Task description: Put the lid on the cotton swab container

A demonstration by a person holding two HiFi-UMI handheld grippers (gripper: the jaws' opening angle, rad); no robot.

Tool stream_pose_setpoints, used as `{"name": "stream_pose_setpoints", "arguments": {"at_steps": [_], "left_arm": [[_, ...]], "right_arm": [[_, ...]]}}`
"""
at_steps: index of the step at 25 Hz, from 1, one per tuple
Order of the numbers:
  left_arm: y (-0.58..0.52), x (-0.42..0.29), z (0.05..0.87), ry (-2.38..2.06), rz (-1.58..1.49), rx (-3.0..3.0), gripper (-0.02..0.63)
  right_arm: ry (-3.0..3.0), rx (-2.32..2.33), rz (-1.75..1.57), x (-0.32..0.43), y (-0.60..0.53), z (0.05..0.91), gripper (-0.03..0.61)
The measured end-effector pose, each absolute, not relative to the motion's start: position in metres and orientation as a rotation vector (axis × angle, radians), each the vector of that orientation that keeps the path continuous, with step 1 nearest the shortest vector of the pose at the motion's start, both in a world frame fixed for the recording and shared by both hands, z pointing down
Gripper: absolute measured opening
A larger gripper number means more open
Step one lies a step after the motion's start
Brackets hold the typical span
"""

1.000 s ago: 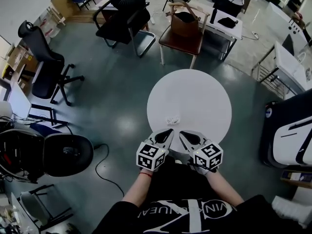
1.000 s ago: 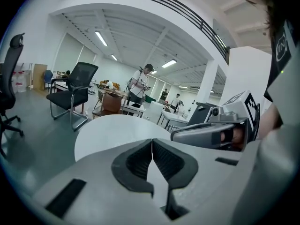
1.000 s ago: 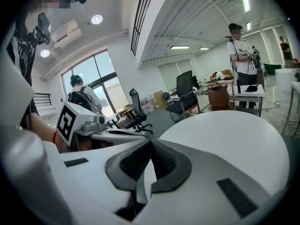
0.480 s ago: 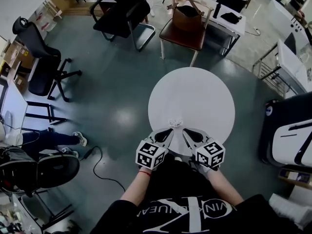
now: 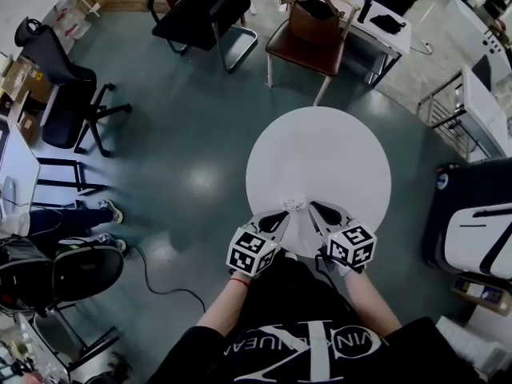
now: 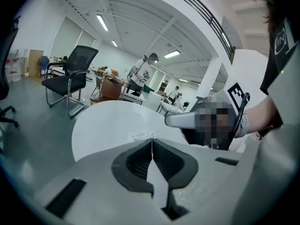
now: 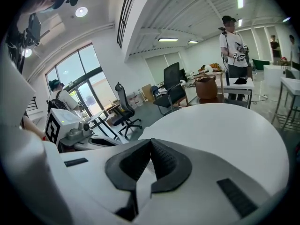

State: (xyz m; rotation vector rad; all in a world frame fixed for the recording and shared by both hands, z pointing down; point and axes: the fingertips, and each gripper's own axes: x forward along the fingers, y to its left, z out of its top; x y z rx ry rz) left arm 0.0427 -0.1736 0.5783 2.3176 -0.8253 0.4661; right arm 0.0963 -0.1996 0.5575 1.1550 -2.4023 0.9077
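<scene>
Two hand-held tools are poised at the near edge of a round white surface (image 5: 336,146), where a small, pale, translucent cotton swab container (image 5: 294,204) sits just ahead of their tips. The left tool (image 5: 276,218) is closed with nothing between its jaws. Its own camera shows the pads meeting in a thin line and the container lying on the surface just beyond them. The right tool (image 5: 318,209) is likewise closed and empty, angled in from the other side, and its view shows only bare surface past the pads. Neither tool touches the container.

Whether a separate lid lies beside the container cannot be made out — the thing is too small and pale in every view. The work looks to be at its very start, the approach. To do it well, both tools would need to part their jaws before reaching in. One would steady the light container by its wall; the other would take the lid by its rim and keep it level — a tilted lid or a hard nudge could easily send so slight a thing skidding across the smooth surface.
</scene>
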Motion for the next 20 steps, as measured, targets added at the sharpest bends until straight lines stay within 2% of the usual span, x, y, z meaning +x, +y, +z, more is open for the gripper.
{"name": "stream_pose_setpoints", "arguments": {"at_steps": [6, 7, 9, 11, 15, 20], "left_arm": [[-0.180, 0.047, 0.589, -0.785, 0.490, 2.320, 0.011], [-0.181, 0.048, 0.591, -0.777, 0.499, 2.324, 0.011], [-0.182, 0.049, 0.593, -0.765, 0.515, 2.338, 0.011], [-0.184, 0.051, 0.593, -0.746, 0.528, 2.362, 0.011], [-0.182, 0.052, 0.593, -0.710, 0.559, 2.385, 0.011], [-0.180, 0.052, 0.595, -0.700, 0.559, 2.387, 0.011]], "right_arm": [[-2.429, 1.148, 0.945, 0.096, -0.232, 0.561, 0.006], [-2.429, 1.132, 0.958, 0.095, -0.237, 0.564, 0.026], [-2.426, 1.084, 0.996, 0.092, -0.247, 0.569, 0.114], [-2.426, 1.016, 1.024, 0.087, -0.257, 0.574, 0.152], [-2.423, 0.866, 1.026, 0.076, -0.271, 0.585, 0.189], [-2.405, 0.650, 1.076, 0.063, -0.273, 0.601, 0.192]]}}
